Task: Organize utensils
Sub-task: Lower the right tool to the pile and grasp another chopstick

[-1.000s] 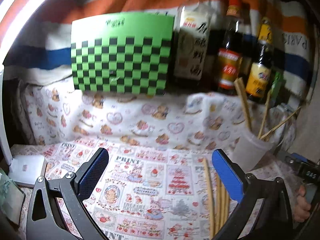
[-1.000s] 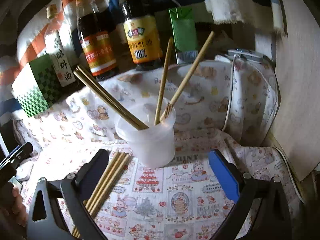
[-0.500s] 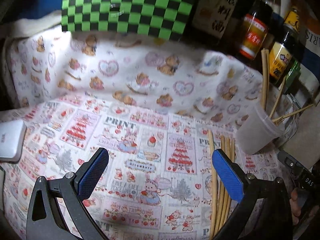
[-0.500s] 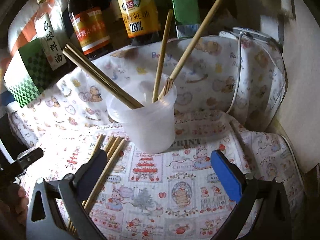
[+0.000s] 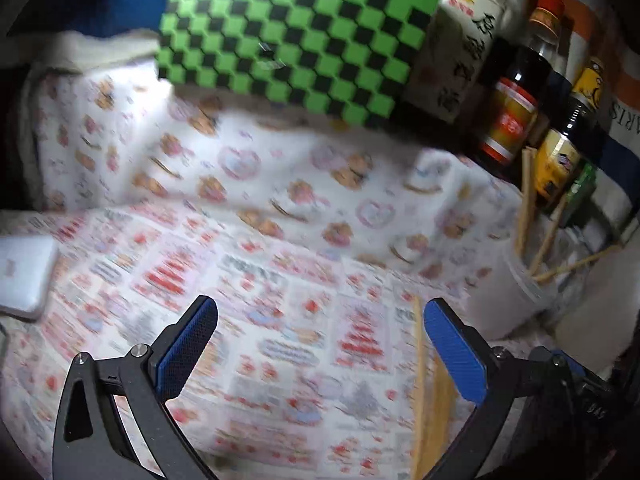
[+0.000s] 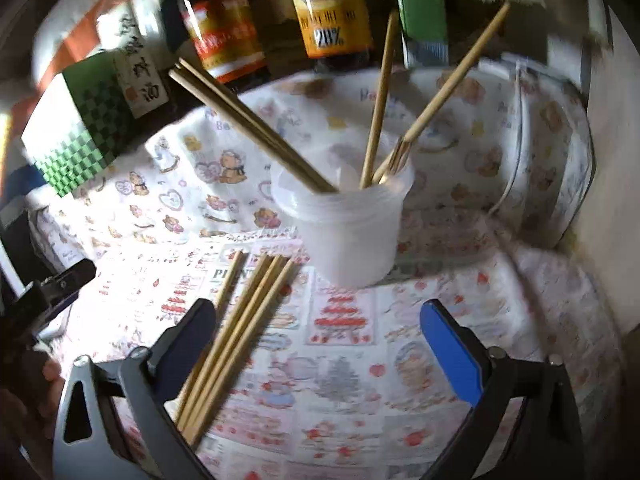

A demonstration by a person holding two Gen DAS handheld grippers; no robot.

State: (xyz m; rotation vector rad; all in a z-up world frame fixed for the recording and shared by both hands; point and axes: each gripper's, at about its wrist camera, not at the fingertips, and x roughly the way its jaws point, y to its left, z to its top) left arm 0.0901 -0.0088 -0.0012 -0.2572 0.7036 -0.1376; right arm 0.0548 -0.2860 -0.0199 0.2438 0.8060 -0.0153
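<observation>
right tool [image 6: 316, 344], jaws just narrowing yet wide and empty, hovers over loose chopsticks [image 6: 236, 336] at seven o'clock of the cup [image 6: 344, 236]; probably pinch just one, mid-shaft.

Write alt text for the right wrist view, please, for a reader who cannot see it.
An open right gripper hovers over loose chopsticks lying on a printed cloth, nothing between its jaws. Behind stands a white cup holding more chopsticks, with sauce bottles and a green checkered box at the back.
</observation>
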